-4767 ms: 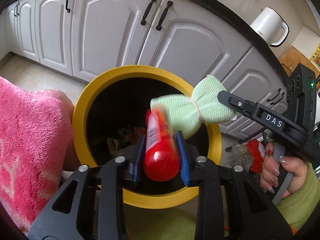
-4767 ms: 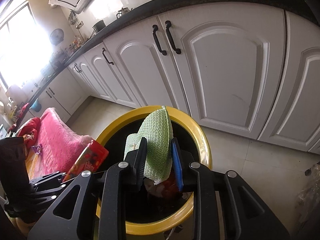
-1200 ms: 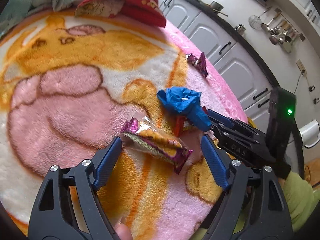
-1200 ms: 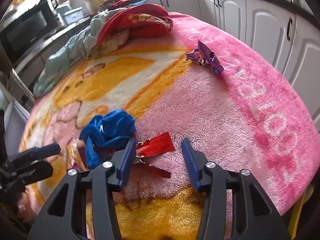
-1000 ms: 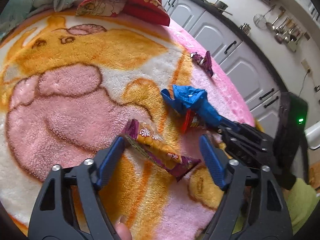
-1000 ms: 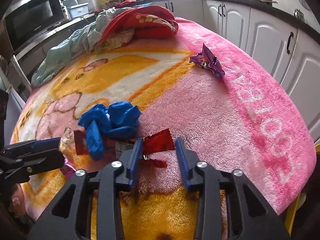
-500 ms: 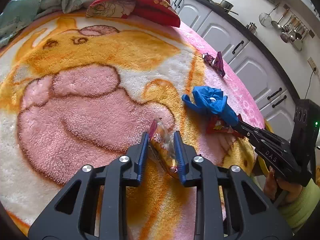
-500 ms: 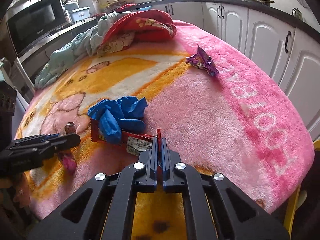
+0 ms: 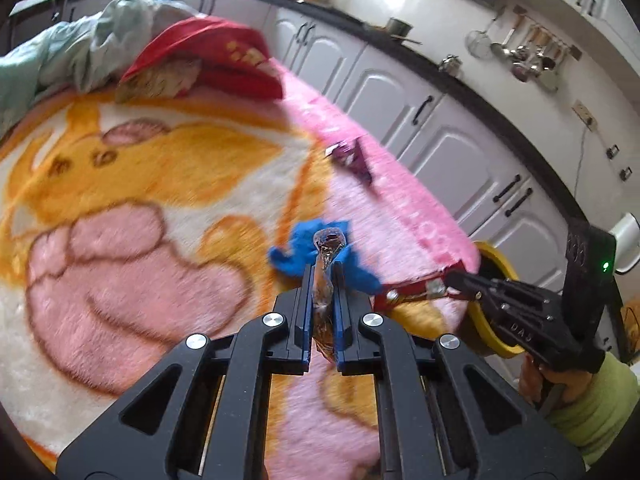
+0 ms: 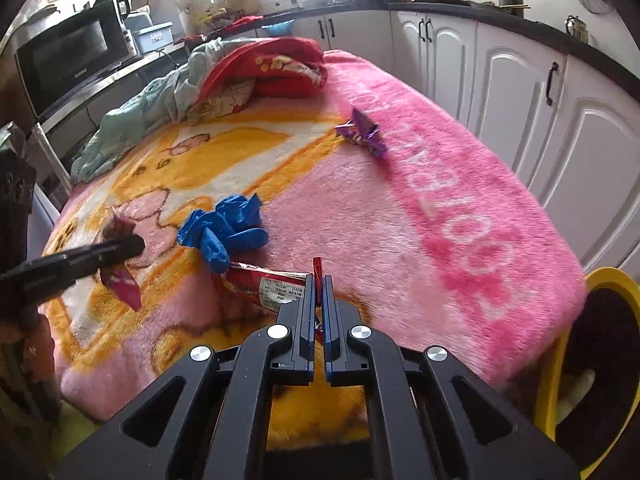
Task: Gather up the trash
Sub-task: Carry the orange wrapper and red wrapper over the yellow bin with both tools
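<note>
My left gripper (image 9: 323,276) is shut on a purple and orange snack wrapper (image 9: 325,256) and holds it above the blanket; the wrapper (image 10: 120,276) also shows in the right wrist view. My right gripper (image 10: 317,280) is shut on the end of a red wrapper (image 10: 268,284), which trails over the blanket; it also shows in the left wrist view (image 9: 412,290). A crumpled blue glove (image 10: 224,228) lies on the blanket just beyond both. A purple wrapper (image 10: 362,132) lies farther off. The yellow-rimmed trash bin (image 10: 600,360) stands on the floor at the blanket's right edge.
A pink and orange fleece blanket (image 10: 440,208) covers the table. Red and pale green clothes (image 10: 256,76) are piled at its far end. White cabinets (image 10: 520,92) with black handles run along the right side. A microwave (image 10: 72,52) stands at the back left.
Both grippers closed on their wrappers and have lifted and pulled back from the blanket. The red wrapper has slid out from under the blue glove toward the bin side.
</note>
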{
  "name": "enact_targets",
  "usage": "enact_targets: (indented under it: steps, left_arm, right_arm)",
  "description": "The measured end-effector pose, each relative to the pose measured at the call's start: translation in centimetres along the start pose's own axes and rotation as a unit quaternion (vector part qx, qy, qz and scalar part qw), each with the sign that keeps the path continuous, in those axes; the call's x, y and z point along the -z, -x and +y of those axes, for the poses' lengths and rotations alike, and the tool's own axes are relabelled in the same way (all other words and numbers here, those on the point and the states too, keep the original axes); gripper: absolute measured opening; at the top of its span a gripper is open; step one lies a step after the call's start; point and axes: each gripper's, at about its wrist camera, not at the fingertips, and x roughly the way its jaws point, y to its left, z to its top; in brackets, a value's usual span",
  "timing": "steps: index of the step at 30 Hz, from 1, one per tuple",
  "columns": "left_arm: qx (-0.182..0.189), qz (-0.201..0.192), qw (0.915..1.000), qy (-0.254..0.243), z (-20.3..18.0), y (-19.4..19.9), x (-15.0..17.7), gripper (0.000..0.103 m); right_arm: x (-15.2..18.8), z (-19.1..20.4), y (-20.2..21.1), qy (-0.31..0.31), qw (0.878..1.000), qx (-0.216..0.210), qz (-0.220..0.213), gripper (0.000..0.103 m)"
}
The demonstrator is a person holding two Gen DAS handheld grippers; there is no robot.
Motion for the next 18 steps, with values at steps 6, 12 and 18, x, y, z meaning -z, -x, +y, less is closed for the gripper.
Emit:
enact_targets:
  steps: [6,12,18]
  left_arm:
    - [0.017,-0.017,0.999,-0.039,-3.7,-0.7,-1.4,0.004]
    - [0.034,-0.023,0.9971,-0.065,-7.0,-1.8,-2.5,0.004]
    - [0.051,-0.025,0.9947,-0.086,-10.2,-3.0,-3.1,0.004]
  right_arm:
    - [0.8,-2.3,2.4,-0.014,1.0,0.018,-0.011,0.003]
    - [1.1,-4.4,4.7,-0.038,0.998,0.033,-0.035,0.003]
    - [0.7,-6.8,7.3,-0.064,0.994,0.048,-0.07,0.003]
